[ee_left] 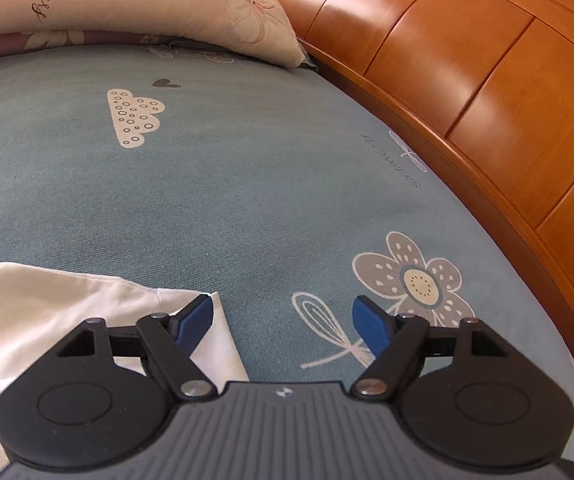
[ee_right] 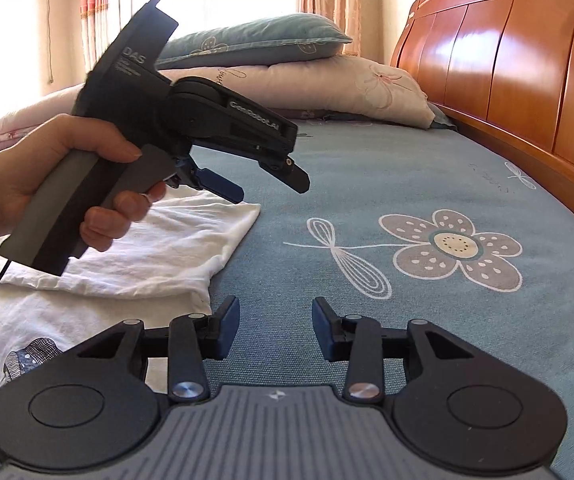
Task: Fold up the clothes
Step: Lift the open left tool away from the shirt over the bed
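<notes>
Teal flower-print sheet (ee_right: 367, 184) covers the bed, wooden headboard (ee_right: 527, 64) right, pillows (ee_right: 287, 80) far. White shirt (ee_right: 159, 240) lies near-left. Left gripper (ee_left: 283, 320) fingers spread wide, right gripper (ee_right: 276, 320) fingers apart, both empty.

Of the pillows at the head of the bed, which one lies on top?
The blue-green pillow lies on top. It rests on the pinkish pillow with a flower print, which lies on the bed sheet beside the wooden headboard.
</notes>
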Motion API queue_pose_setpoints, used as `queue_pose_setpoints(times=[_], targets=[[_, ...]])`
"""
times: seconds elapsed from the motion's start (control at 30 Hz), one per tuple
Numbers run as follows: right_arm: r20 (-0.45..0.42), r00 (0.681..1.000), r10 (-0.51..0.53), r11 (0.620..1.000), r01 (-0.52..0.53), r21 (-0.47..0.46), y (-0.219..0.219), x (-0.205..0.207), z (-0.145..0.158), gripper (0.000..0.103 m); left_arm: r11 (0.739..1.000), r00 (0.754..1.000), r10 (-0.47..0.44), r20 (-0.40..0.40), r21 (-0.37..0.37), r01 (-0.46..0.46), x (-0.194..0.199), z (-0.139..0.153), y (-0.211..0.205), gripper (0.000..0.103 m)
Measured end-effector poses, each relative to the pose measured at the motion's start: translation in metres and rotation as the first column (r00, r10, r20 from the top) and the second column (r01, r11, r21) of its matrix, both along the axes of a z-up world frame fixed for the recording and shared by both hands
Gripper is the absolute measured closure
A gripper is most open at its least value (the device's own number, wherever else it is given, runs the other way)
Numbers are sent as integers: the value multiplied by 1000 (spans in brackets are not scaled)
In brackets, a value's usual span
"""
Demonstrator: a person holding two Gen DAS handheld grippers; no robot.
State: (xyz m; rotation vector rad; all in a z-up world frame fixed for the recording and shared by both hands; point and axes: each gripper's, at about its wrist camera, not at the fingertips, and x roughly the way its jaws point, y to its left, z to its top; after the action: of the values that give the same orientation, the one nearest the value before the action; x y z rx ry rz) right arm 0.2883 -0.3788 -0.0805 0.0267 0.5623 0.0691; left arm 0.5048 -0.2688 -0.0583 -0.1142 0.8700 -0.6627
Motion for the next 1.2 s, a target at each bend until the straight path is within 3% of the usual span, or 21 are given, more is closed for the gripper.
queue_pose_setpoints(times=[0.23, 0.43, 0.57, 0.7, 0.8, 0.9, 1.07, 1.2], targets=[[3, 1000, -3, 1000, 3, 9, 1, 0, 1, 59, 997, 998, 27, -59, 78, -22, 0, -20, 25, 25], [4, 1000, -11, 1000, 11, -6, 2, 2, 0, 59, 992, 993, 115, -30, 56, -113, 15, -15, 36, 25], [1, 1000, -18, 1000, 18, 3, 1, 4, -1, 57, 998, 998, 46, -49, 31, -45, -6, -1, 54, 24], [-5, 1000, -18, 1000, 18, -5, 3, 5, -3, 57, 996, 997, 4, -77, 86, 3, -19, -10, 61, 22], [-6, 1000, -22, 1000, 22, -11, 5, 5, -2, 57, 992, 998, 37, -46, 119, -32, -12, -16, 63, 22], [-1, 1000, -27, 1000, 27, -13, 6, 4, -1, 54, 986, 992, 117, -53, 125, -109, -6, -4, 64, 23], [9, 999, -31, 1000, 31, -5, 4, 3, 0, 53, 995, 1000, 0, -1, 103, 0, -43, 15, 65, 21], [8, 999, -43, 999, 43, 0, 1, 2, 1, 53, 990, 1000, 5, -17, 138, -3, -77, 1, 78, 21]])
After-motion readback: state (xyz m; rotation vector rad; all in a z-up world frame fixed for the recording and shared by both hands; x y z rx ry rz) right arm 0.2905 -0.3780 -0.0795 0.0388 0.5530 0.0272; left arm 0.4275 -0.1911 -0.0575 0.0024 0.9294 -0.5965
